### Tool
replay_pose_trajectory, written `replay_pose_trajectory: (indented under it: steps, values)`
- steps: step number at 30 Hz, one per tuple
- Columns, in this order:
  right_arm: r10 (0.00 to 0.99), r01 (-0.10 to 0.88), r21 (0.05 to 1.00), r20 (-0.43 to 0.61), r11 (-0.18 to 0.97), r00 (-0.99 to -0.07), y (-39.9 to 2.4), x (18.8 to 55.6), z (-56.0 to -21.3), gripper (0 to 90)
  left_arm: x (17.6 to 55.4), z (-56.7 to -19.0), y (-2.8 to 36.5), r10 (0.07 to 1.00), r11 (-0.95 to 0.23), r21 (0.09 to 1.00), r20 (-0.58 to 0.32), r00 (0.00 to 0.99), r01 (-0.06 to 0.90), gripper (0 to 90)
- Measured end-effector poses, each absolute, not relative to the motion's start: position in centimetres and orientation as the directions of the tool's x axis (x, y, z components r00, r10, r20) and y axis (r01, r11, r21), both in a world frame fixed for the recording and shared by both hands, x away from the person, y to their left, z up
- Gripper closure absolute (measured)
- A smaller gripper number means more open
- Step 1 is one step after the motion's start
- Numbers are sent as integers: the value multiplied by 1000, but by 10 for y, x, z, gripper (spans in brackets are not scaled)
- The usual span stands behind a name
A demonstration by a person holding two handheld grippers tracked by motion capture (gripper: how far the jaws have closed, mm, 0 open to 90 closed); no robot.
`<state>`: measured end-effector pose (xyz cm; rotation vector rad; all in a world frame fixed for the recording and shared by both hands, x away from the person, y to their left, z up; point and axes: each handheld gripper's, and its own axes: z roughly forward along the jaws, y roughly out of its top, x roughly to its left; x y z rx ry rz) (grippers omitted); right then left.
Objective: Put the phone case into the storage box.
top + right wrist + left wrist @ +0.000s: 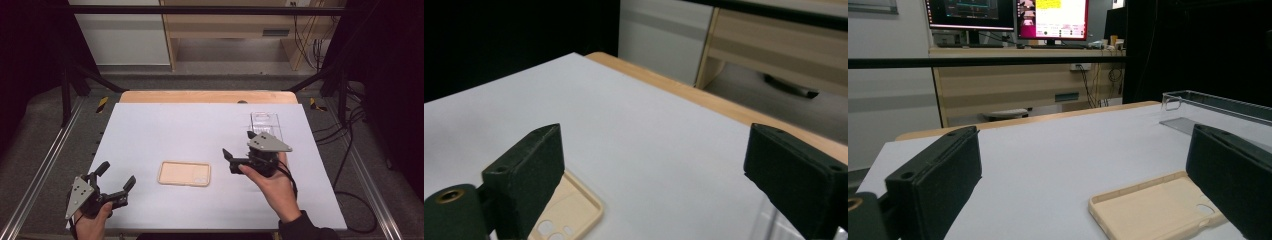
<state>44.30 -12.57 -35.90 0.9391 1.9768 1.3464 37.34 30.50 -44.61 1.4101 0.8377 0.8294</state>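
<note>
A beige phone case (pixel 184 173) lies open side up on the white sheet, near the middle front. In the left gripper view the beige case (pixel 1153 205) sits low and right, partly behind the right jaw. A clear phone case (pixel 266 125) rests at the back right; the clear case (pixel 1218 107) also appears far right. My left gripper (pixel 116 174) is held at the front left, open and empty, left of the beige case. My right gripper (pixel 238 143) hovers right of the beige case and in front of the clear one, jaws wide and empty. The beige case (pixel 569 210) peeks past its left jaw.
The white sheet (pixel 200 125) covers a wooden table whose bare edge (pixel 207 96) shows at the back. Metal frame rails (pixel 45 165) run along both sides. Beyond the table stand a wooden desk (pixel 1013 85) with monitors (pixel 1048 17) and hanging cables.
</note>
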Motion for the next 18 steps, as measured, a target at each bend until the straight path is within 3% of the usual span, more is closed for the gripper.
replay_pose_trajectory:
  steps: [7,9,10,11,14,15,16,17,18]
  values:
    - [763,335,887,-31,319,-646,-93,464,-389,195,371,-443,303,879,-13,1000,16,477,-9,7]
    - [750,362,857,-42,366,-660,-82,470,-402,277,372,-443,302,877,-16,1000,17,480,-7,8]
    - [750,362,857,-42,366,-660,-82,470,-402,277,372,-443,302,877,-16,1000,17,480,-7,8]
    - [740,360,845,-60,395,-670,-76,470,-406,368,373,-443,301,877,-17,1000,17,480,-5,8]
    - [728,357,839,-67,412,-683,-71,471,-410,469,372,-443,301,878,-17,1000,18,479,-8,9]
    - [713,358,826,-73,435,-698,-67,471,-415,580,372,-443,301,877,-16,1000,18,479,-9,9]
    - [713,358,826,-73,435,-698,-67,471,-415,580,372,-443,301,878,-16,1000,18,479,-8,9]
    - [695,371,811,-59,452,-717,-64,472,-421,679,372,-443,301,879,-15,1000,15,477,-3,9]
    - [695,371,811,-59,452,-717,-64,472,-421,679,372,-443,301,879,-15,1000,15,477,-3,9]
